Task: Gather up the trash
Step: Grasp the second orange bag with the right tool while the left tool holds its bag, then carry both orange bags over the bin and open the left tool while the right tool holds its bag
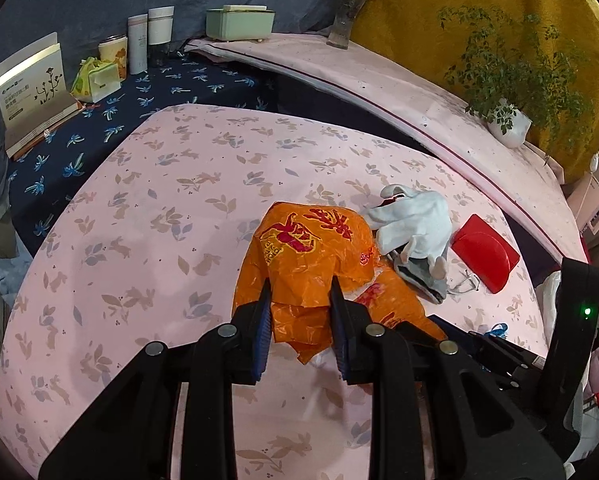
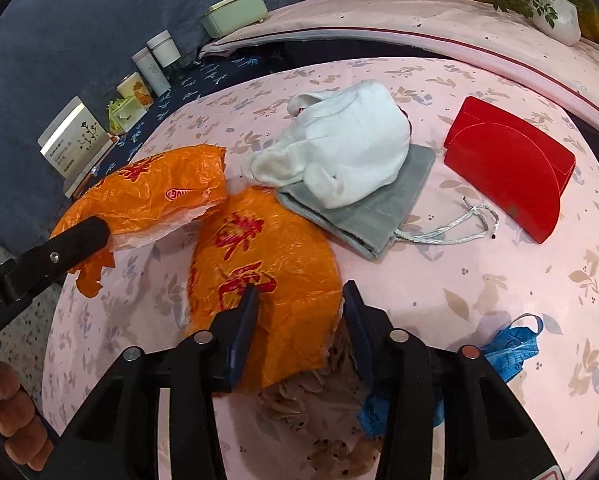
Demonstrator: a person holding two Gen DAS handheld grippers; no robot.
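Observation:
An orange plastic bag (image 1: 311, 256) with red print lies on the pink bedsheet (image 1: 147, 240). My left gripper (image 1: 299, 292) is shut on its near edge, lifting it. In the right wrist view the bag (image 2: 259, 264) spreads in two lobes, and the left finger (image 2: 75, 240) pinches the left lobe. My right gripper (image 2: 299, 296) has its fingers wide apart around the bag's right lobe; I cannot tell if it grips. A crumpled brownish paper (image 2: 319, 412) and a blue strap (image 2: 511, 348) lie under it.
A white cloth (image 2: 347, 148) lies on a grey drawstring pouch (image 2: 371, 204), beside a red box (image 2: 511, 168). Jars, a card and a green box (image 1: 239, 22) stand at the back left. A potted plant (image 1: 511, 120) sits on the ledge.

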